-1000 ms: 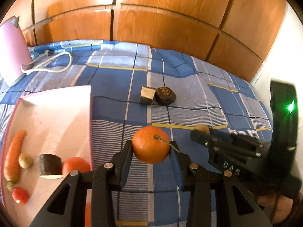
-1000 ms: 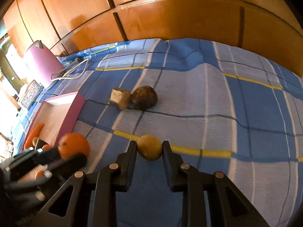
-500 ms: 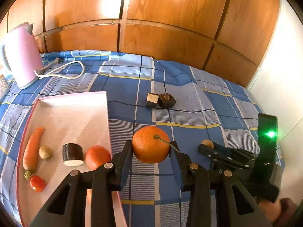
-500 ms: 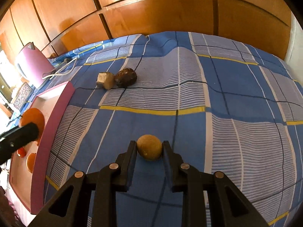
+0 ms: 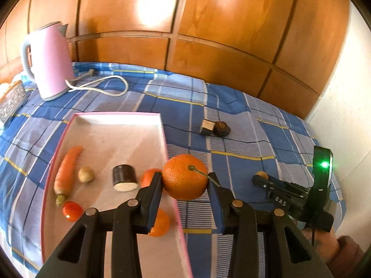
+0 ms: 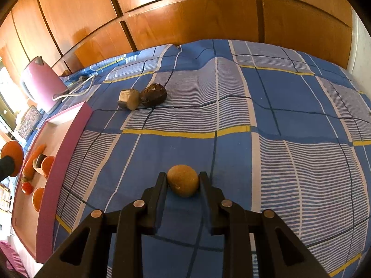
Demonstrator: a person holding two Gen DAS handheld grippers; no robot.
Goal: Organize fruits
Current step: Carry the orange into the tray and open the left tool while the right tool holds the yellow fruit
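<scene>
My left gripper (image 5: 185,180) is shut on an orange mandarin (image 5: 184,179) with a green stem, held in the air over the right rim of the pink tray (image 5: 116,116). The tray holds a carrot (image 5: 67,170), a small potato (image 5: 86,174), a dark cut cylinder (image 5: 123,177), a cherry tomato (image 5: 72,211) and two more oranges (image 5: 148,176). My right gripper (image 6: 183,181) is shut on a small tan round fruit (image 6: 182,183) above the blue checked cloth; it also shows in the left wrist view (image 5: 260,176). The mandarin shows at the far left of the right wrist view (image 6: 12,153).
A dark brown round fruit (image 6: 153,94) and a cut tan piece (image 6: 128,98) lie together on the cloth beyond the tray. A pink kettle (image 5: 47,59) with a white cord (image 5: 104,84) stands at the back left. Wooden panels (image 5: 185,23) close off the back.
Both grippers have lifted higher with their fruits. My left gripper has carried the mandarin leftward to the tray's right rim. The right gripper has pulled back from the two pieces on the cloth.
</scene>
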